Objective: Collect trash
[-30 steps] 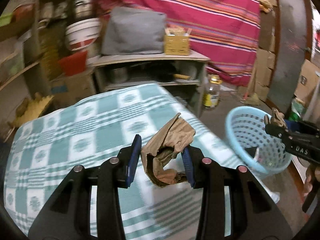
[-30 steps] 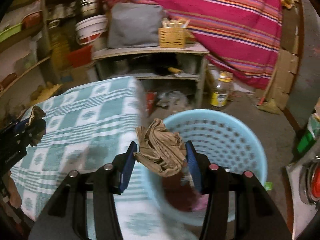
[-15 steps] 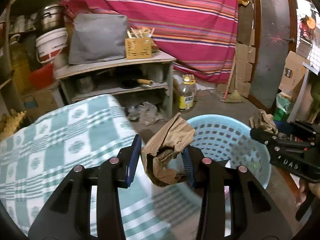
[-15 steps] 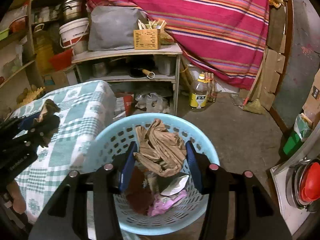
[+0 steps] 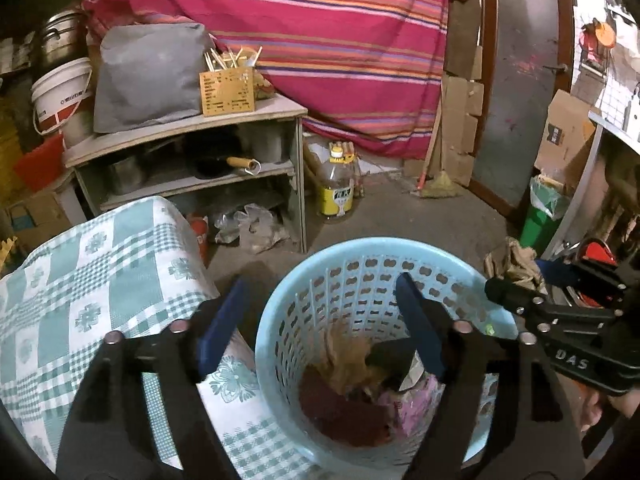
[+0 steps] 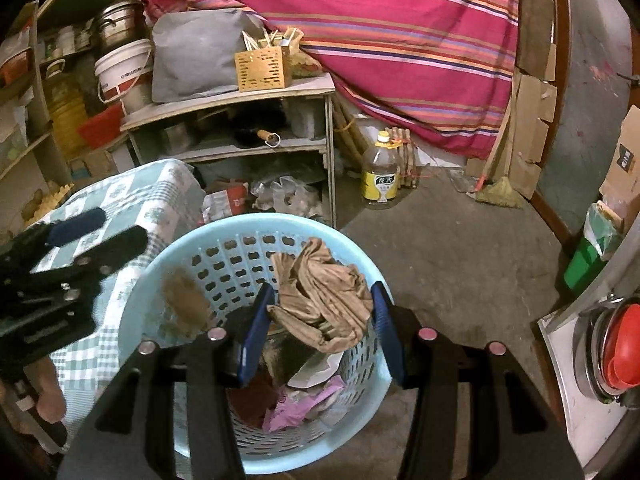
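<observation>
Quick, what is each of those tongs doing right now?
Left tongs: open, holding nothing, over the basket.
Right tongs: closed on brown paper, above the basket.

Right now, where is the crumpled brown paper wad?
In the right wrist view, the crumpled brown paper wad sits clamped in the right gripper, above the light blue plastic basket.

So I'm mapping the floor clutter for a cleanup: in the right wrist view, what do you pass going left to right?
Checkered tablecloth → blue basket → crumpled brown paper in the right gripper → oil bottle → broom head → green bin.
</observation>
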### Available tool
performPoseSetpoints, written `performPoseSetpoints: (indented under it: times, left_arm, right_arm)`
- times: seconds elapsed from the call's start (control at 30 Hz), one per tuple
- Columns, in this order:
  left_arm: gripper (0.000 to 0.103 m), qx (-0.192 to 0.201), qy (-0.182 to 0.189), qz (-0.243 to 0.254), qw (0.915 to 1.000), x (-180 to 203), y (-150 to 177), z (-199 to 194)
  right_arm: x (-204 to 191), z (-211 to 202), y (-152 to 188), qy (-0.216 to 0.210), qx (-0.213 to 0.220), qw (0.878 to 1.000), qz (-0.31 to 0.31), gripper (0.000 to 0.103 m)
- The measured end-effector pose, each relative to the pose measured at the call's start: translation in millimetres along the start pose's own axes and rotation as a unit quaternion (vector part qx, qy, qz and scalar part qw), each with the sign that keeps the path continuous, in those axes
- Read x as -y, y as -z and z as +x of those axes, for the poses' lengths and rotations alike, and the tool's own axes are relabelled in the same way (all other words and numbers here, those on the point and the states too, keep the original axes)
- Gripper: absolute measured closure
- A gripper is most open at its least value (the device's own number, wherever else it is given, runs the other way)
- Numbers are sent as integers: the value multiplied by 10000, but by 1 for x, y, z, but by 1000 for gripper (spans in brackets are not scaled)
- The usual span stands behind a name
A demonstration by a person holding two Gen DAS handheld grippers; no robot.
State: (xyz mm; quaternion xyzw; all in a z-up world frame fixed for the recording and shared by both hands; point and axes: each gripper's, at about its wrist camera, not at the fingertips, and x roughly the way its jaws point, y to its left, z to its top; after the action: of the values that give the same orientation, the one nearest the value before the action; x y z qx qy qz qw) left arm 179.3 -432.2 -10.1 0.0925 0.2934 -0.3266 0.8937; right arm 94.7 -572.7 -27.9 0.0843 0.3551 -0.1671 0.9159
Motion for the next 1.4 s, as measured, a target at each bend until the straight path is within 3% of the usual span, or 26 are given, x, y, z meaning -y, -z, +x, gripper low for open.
performPoseSetpoints:
  times: [0.07, 0.23, 0.47, 0.53, 0.57, 0.6, 0.73, 0.8, 1.03, 1.4]
  left_arm:
    - [27, 35, -89, 2, 10000, -4, 1, -6]
    - [10, 233, -394, -152, 9988, -26, 5, -32]
    - [6, 488, -856, -157, 9950, -64, 16, -81]
    - [6, 517, -944, -185, 9940, -76, 20, -98]
    - [6, 524, -1002, -187, 9934, -81, 21, -106]
    - [6, 536, -1051, -182, 9929, -84, 22, -111]
    - [5, 689, -1204, -353, 9897, -108, 35, -149]
    - [5, 749, -1237, -442, 9885, -119, 43, -164]
    - [5, 939, -1653, -634, 9797, -160, 87, -217]
    - [5, 747, -2384, -1000, 9631, -225, 194, -272]
  right_arm:
    - [-1, 1, 1, 2, -11, 10000, 7, 54]
    - [-9, 2, 1, 1, -5, 10000, -38, 54]
    - [-34, 10, -7, -18, -28, 9999, -157, 51]
    - [-42, 11, -10, 30, -4, 9999, -140, 43]
    - [-43, 10, -11, 33, 21, 9999, -111, 28]
    - [-46, 8, -12, 58, 80, 9999, -64, 21]
    - [-58, -3, -12, 122, 152, 9998, 16, 18]
    - [-68, -15, -8, 49, 265, 9996, 5, 11]
    - [-144, -71, 33, -224, 771, 9965, -230, 5]
    - [-273, -100, 118, -972, 1076, 9869, -704, 5]
